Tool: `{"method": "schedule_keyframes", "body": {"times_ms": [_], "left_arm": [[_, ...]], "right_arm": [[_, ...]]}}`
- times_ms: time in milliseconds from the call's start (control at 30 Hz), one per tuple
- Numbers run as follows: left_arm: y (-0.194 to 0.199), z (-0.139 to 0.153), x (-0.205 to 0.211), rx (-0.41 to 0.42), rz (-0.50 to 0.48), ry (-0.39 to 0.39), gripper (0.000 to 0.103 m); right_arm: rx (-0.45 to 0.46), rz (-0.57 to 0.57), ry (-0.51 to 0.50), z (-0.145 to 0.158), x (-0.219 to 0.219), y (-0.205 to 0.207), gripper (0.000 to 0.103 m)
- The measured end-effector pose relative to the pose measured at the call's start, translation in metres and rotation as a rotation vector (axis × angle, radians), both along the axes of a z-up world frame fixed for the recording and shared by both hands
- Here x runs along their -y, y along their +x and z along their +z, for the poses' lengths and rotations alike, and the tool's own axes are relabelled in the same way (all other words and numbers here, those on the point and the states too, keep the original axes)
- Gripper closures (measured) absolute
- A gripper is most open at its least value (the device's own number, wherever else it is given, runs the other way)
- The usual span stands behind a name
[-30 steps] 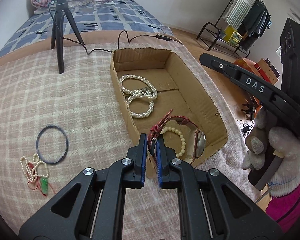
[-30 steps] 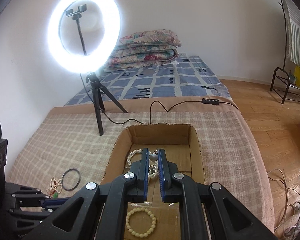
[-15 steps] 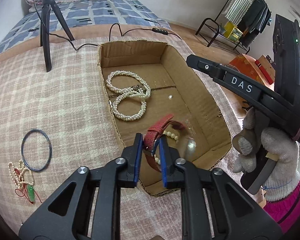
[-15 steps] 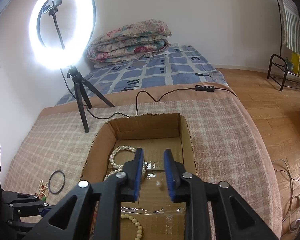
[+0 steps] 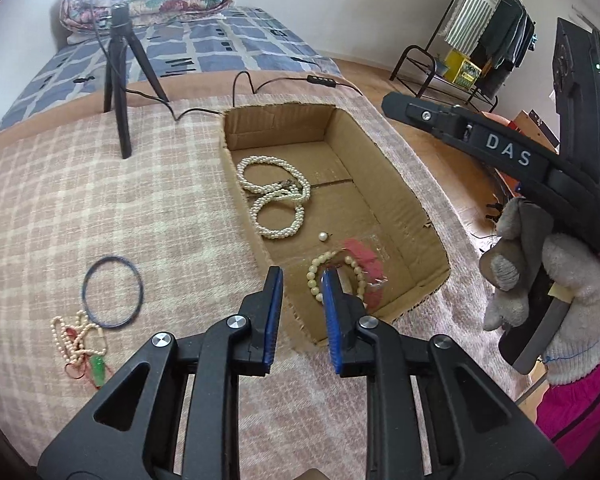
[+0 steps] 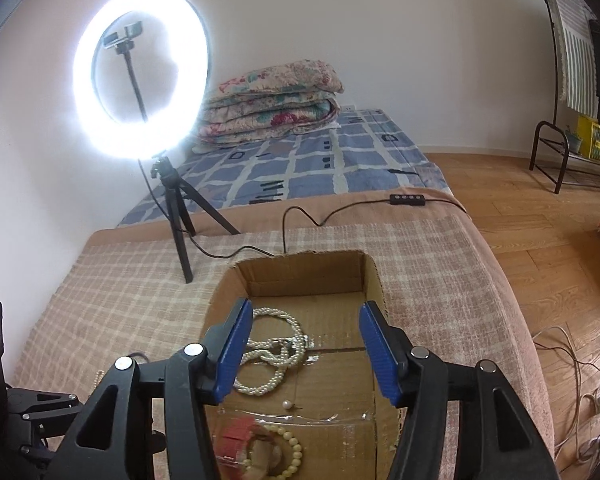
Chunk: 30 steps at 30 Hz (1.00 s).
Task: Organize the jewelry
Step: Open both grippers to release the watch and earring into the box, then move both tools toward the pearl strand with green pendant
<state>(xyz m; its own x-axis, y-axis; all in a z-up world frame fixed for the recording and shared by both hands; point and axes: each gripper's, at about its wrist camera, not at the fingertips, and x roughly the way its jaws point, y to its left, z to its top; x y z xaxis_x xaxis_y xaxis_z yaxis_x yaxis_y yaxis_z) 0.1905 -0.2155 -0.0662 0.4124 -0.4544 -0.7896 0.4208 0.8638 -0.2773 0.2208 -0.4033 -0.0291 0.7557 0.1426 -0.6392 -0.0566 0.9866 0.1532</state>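
The red-strap watch [image 5: 362,270] is landing blurred inside the cardboard box [image 5: 396,168]. The left gripper [image 5: 300,312] and right gripper [image 6: 304,348] have just been opening, both empty. Next, the left should probably be fetching the dark bangle [image 5: 113,291] lying on the blanket.

White letters "DAS" stand on the black right tongs [image 5: 396,104] arm; nothing else seems legible.

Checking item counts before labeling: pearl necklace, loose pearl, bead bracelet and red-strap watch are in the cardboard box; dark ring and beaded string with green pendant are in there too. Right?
Not quite. The dark ring and the beaded string with green pendant lie on the checked blanket, left of the cardboard box, as the left wrist view shows. The pearl necklace, loose pearl, bead bracelet and red-strap watch are inside.
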Motion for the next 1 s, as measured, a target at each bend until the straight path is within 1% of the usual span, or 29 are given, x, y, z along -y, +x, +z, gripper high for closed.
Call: {"method": "schedule_keyframes", "body": {"times_ms": [267,433,533,633,733,867,1000], "left_arm": [[-0.016,0.024,-0.052,0.05,0.045,0.007,0.084],[-0.025,0.033,-0.088,0.065,0.067,0.014,0.084],[-0.031,0.039,-0.11,0.075,0.082,0.012,0.084],[-0.037,0.047,-0.137,0.088,0.106,0.006,0.084],[-0.041,0.052,-0.163,0.096,0.14,-0.005,0.084],[-0.049,0.055,-0.193,0.099,0.175,-0.017,0.084],[-0.057,0.049,-0.216,0.085,0.194,-0.007,0.084]], "right_arm": [[0.048,0.039,0.006,0.031,-0.032,-0.023,0.045],[0.068,0.052,0.018,0.043,-0.049,-0.035,0.044],[0.063,0.059,0.024,0.045,-0.059,-0.041,0.044],[0.046,0.083,0.051,0.045,-0.072,-0.046,0.044],[0.019,0.137,0.081,0.043,-0.092,-0.051,0.045],[-0.014,0.199,0.087,0.036,-0.123,-0.054,0.045],[-0.069,0.249,0.124,0.02,-0.149,-0.051,0.051]]}}
